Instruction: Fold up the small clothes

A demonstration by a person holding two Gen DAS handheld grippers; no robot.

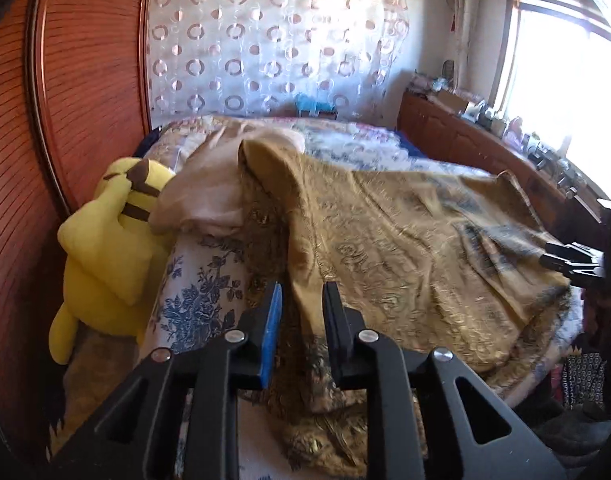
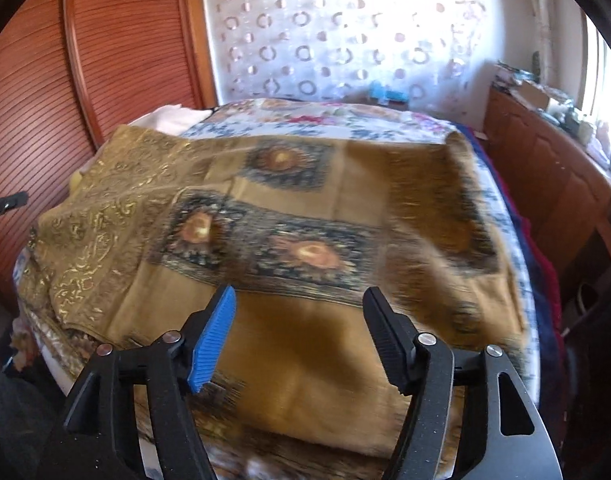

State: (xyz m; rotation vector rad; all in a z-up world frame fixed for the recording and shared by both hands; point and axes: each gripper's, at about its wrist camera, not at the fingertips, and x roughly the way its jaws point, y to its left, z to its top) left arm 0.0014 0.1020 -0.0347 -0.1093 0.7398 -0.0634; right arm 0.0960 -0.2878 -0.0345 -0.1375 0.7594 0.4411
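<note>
A mustard-brown patterned cloth [image 1: 405, 232] with gold embroidery and blue medallions lies spread over the bed; it also shows in the right wrist view [image 2: 305, 216]. My left gripper [image 1: 302, 300] hovers over the cloth's near left fold, jaws a narrow gap apart with cloth showing between them. My right gripper [image 2: 299, 304] is wide open and empty above the cloth's near plain edge. The right gripper also shows at the right edge of the left wrist view [image 1: 573, 260].
A blue-flowered bed cover [image 1: 201, 292] lies under the cloth. A yellow plush toy [image 1: 105, 248] and a pale pink cloth [image 1: 209, 192] sit at the left, by a red-brown wooden headboard [image 1: 85, 80]. A wooden cabinet [image 2: 553, 184] with clutter stands at the right.
</note>
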